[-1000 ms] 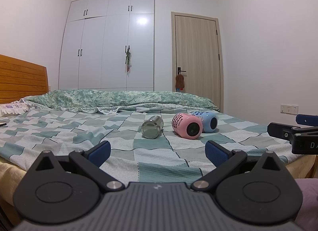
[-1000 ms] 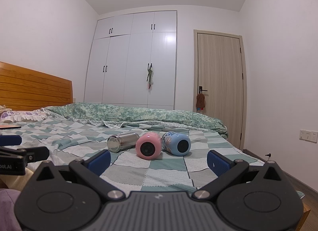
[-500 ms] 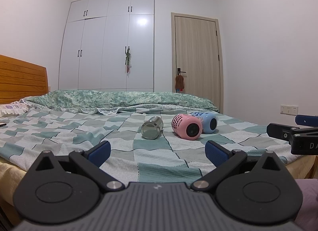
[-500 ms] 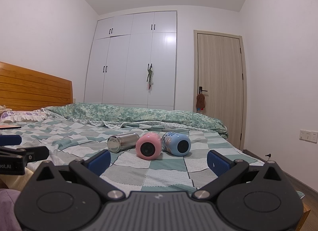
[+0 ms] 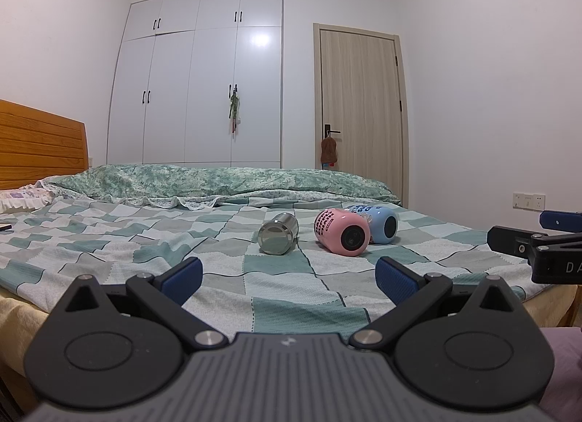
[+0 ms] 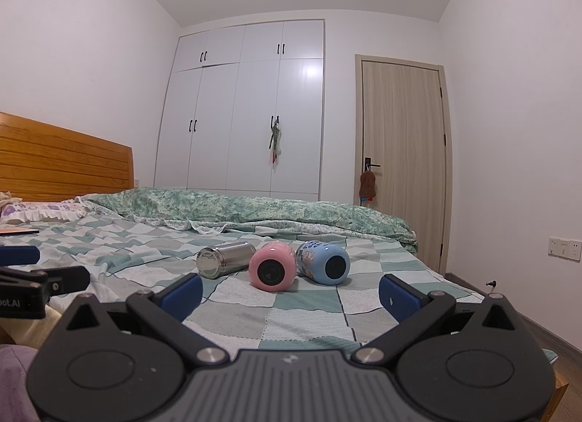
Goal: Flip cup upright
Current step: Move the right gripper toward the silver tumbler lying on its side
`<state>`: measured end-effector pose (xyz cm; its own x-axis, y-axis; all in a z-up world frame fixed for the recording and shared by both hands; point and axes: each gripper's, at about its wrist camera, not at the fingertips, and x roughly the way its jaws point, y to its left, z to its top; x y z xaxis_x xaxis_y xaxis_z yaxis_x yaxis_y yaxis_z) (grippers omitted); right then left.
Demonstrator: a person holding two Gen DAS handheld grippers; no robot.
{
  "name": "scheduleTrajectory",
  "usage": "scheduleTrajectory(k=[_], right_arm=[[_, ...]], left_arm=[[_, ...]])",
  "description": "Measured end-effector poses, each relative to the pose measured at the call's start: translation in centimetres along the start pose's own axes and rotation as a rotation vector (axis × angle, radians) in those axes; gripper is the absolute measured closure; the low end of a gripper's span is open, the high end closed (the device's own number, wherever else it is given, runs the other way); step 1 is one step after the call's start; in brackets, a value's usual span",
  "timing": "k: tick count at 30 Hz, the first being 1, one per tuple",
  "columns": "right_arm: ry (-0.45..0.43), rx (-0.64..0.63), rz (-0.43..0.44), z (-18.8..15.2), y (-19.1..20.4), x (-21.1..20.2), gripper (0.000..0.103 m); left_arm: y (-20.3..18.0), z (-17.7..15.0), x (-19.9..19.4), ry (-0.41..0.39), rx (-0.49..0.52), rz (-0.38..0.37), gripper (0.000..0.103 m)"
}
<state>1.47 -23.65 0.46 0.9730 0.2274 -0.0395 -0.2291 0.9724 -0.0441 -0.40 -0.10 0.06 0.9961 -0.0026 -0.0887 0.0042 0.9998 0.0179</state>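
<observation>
Waiting at the bed's edge, both the left gripper (image 5: 287, 273) and right gripper (image 6: 289, 289) gape empty. Three cups lie sideways; next, reach the pink cup (image 6: 272, 266) and grasp it.

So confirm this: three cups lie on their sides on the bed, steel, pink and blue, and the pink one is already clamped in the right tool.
Not clamped. The right wrist view shows the right tool open and short of the pink cup. The steel cup, pink cup and blue cup do lie on their sides on the bed.
</observation>
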Motion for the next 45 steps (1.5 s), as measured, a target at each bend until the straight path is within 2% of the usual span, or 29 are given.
scheduleTrajectory(k=[8, 12, 19, 30, 36, 40, 45], right_arm=[[0.037, 0.003, 0.024, 1.2, 0.0, 0.6, 0.000], [0.045, 0.002, 0.037, 2.4, -0.2, 2.5, 0.000], [0.047, -0.002, 0.059, 4.4, -0.6, 7.8, 0.000], [0.099, -0.023, 0.124, 7.4, -1.9, 18.7, 0.000], [0.163, -0.055, 0.152, 8.3, -3.0, 25.7, 0.000], [0.202, -0.061, 0.173, 8.4, -3.6, 29.7, 0.000], [0.259, -0.070, 0.200, 8.4, -4.5, 34.5, 0.000]], left_arm=[[0.3, 1.7, 1.2, 0.061, 0.018, -0.031, 0.000], [0.8, 3.4, 2.6, 0.062, 0.019, -0.043, 0.000], [1.9, 6.5, 7.1, 0.049, 0.035, -0.042, 0.000], [3.4, 10.3, 17.4, 0.137, 0.029, -0.058, 0.000], [3.4, 11.6, 24.8, 0.229, 0.044, -0.071, 0.000], [3.3, 11.5, 29.6, 0.322, 0.056, -0.081, 0.000], [3.2, 10.8, 36.2, 0.488, 0.043, -0.116, 0.000]])
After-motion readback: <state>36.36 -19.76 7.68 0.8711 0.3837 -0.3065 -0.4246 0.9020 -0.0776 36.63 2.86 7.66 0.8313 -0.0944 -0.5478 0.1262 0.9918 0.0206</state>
